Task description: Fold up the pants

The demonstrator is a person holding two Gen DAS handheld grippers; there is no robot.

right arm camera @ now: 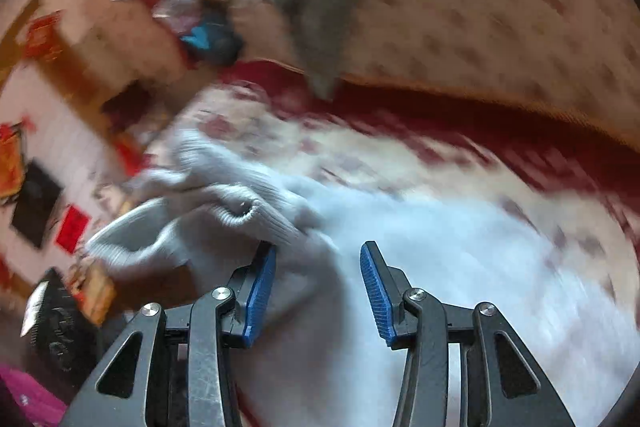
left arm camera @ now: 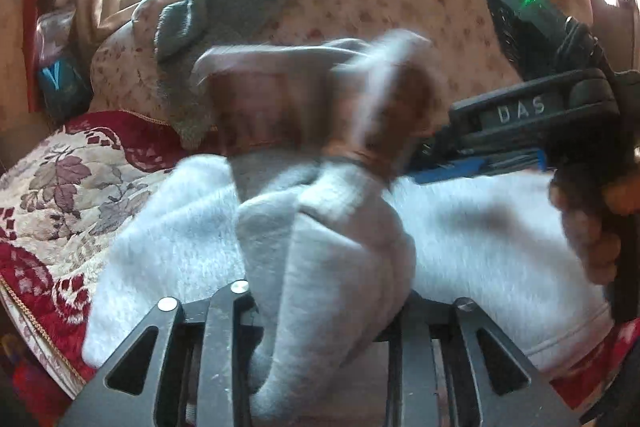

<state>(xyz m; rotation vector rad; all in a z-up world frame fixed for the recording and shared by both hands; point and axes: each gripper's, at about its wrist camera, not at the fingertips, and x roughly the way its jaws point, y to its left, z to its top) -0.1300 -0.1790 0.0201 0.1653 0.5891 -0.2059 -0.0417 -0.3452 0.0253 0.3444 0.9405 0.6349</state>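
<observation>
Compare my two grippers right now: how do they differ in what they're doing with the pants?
The left gripper is shut on a bunched fold of the pants; the right gripper is open, blue pads apart, with pants cloth lying loose between them. Cloth hides the left gripper's pads, while the right gripper's pads show fully. Both hang over the same light grey pants on the patterned bedspread.

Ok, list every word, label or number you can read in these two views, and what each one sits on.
"DAS": raised letters on the black body of the right gripper, seen from the left wrist view.
Red and orange items at the left of the right wrist view: too blurred to tell whether they carry text.
Nothing readable on the pants.
</observation>
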